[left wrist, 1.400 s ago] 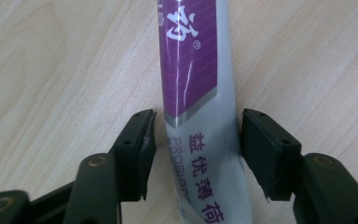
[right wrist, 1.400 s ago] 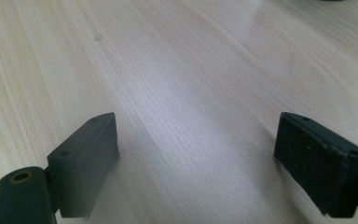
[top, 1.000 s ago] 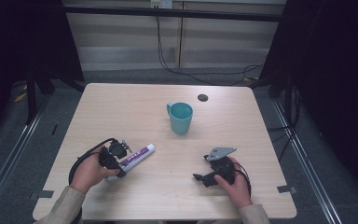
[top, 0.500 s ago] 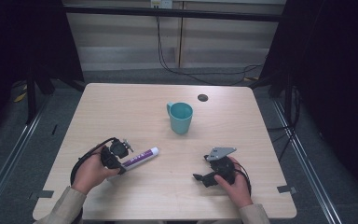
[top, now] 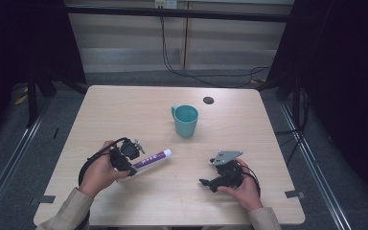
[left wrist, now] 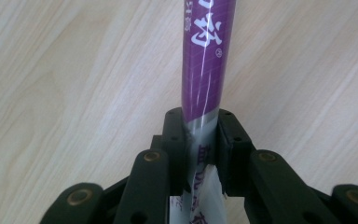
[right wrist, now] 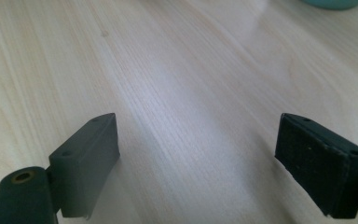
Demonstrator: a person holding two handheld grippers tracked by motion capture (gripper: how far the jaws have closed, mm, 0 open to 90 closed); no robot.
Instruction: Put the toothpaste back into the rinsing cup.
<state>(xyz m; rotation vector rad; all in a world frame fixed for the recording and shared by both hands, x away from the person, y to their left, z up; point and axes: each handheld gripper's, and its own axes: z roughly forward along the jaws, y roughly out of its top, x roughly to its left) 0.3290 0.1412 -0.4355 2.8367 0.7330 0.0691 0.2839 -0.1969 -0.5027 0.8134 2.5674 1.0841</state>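
toothpaste tube (top: 152, 158) lies low over the near left part of the bench (top: 124, 110), its white cap pointing toward the middle and its flat crimped end caught in the left gripper (top: 130, 168). in the left gripper view the two black fingers (left wrist: 176, 140) are clenched on the tube (left wrist: 208, 56) near that silver-and-white tail, with the purple printed body running straight away from them over the wood grain. gripping the flat end makes sense: it is the thinnest, firmest part, it leaves the cap end free to lead, and the tube should swing as a stiff stick rather than buckle. whether the tube rests on the wood or is lifted just clear of it, i cannot tell.

the right gripper (top: 210, 184) sits at the near right, well apart from the tube, held low in the person's hand. its fingers (right wrist: 86, 161) are released, spread wide with nothing between them but bare wood (right wrist: 182, 93), so it looks to be waiting rather than working.

a teal mug (top: 186, 120) stands upright near the middle of the bench, handle to the left, beyond both grippers. its mouth faces up and what shows of the inside looks empty. it seems the likely place for the tube, cap end first. a small dark disc (top: 208, 100) lies beyond the mug, apart from it.
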